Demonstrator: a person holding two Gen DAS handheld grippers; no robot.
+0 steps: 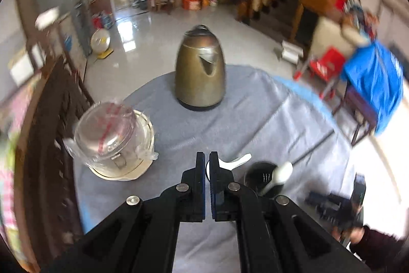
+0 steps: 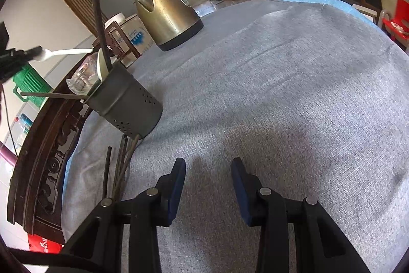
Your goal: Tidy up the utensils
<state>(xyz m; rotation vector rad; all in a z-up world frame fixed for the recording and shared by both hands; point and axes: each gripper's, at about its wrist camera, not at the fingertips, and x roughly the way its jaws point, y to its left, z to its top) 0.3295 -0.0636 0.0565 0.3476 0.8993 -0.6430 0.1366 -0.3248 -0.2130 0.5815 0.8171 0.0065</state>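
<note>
My left gripper (image 1: 207, 160) is shut on a white ceramic spoon (image 1: 234, 161), held in the air just left of a dark perforated utensil holder (image 1: 260, 175). The holder has another white spoon (image 1: 280, 174) and dark chopsticks (image 1: 314, 146) in it. In the right wrist view the holder (image 2: 127, 104) stands at the left with chopsticks (image 2: 98, 17) sticking up, and the left gripper holds the white spoon (image 2: 66, 52) above it. Several dark chopsticks (image 2: 120, 168) lie on the cloth by the holder. My right gripper (image 2: 208, 165) is open and empty over the grey cloth.
A brass-coloured electric kettle (image 1: 200, 71) stands at the table's far side. A plastic-wrapped rice cooker (image 1: 115, 142) sits at the left. A grey cloth (image 2: 281, 94) covers the round table. A carved dark wooden chair (image 2: 46, 152) is at the left edge.
</note>
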